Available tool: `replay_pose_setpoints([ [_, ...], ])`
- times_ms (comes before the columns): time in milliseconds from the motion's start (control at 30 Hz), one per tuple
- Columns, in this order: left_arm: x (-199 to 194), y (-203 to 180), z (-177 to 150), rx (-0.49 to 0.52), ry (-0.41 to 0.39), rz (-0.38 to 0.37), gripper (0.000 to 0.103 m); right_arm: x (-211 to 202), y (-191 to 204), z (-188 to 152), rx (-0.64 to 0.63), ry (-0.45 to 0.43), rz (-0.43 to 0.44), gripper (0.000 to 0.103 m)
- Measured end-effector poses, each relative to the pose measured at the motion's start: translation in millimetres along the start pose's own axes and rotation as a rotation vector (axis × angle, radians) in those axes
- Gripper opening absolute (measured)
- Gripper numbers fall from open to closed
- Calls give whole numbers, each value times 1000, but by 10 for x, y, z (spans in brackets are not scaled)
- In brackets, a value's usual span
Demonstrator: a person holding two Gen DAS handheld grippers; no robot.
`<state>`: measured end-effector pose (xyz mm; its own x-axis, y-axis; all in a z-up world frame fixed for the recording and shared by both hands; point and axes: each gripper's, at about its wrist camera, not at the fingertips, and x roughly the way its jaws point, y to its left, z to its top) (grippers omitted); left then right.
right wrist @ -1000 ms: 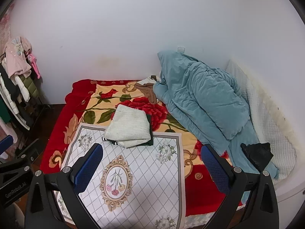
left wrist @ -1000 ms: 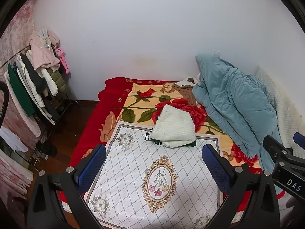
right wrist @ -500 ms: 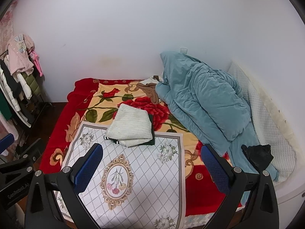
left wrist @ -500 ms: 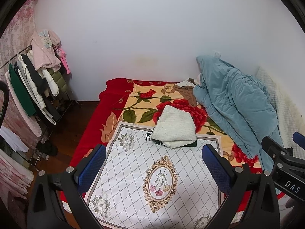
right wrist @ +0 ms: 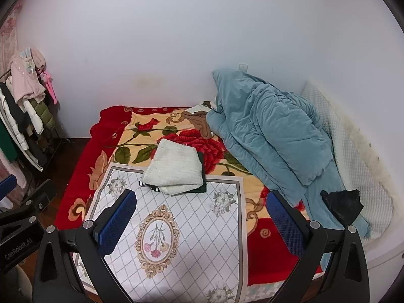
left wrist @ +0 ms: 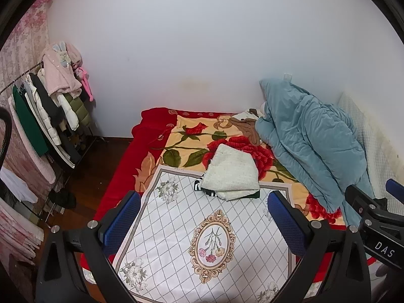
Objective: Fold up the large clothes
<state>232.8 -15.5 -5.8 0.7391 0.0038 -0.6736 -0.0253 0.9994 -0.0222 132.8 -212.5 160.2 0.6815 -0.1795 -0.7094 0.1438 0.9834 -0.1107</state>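
Left wrist view: folded white garment (left wrist: 231,176) seen stacked on dark green piece (left wrist: 252,195), at far edge of white patterned cloth (left wrist: 202,240) on bed. Left gripper (left wrist: 202,223) and right gripper (right wrist: 199,221) held spread wide, empty, well short of stack. Folding judged finished; nothing unfolded seen on cloth.

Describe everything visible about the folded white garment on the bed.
The folded white garment looks like nubbly knit, folded into a neat, roughly rectangular bundle with layered edges at its near side. It lies flat on top of a dark green folded piece with black-and-white striped trim peeking out, straddling the far edge of the white diamond-patterned mat. Neither gripper touches it.
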Motion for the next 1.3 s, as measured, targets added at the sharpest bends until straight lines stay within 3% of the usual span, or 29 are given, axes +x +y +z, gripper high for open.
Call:
replay_pose_setpoints([
  [1300,-51,-78,119,-1,-20,12,103,-114,14,-45,11,-13,-3,103],
])
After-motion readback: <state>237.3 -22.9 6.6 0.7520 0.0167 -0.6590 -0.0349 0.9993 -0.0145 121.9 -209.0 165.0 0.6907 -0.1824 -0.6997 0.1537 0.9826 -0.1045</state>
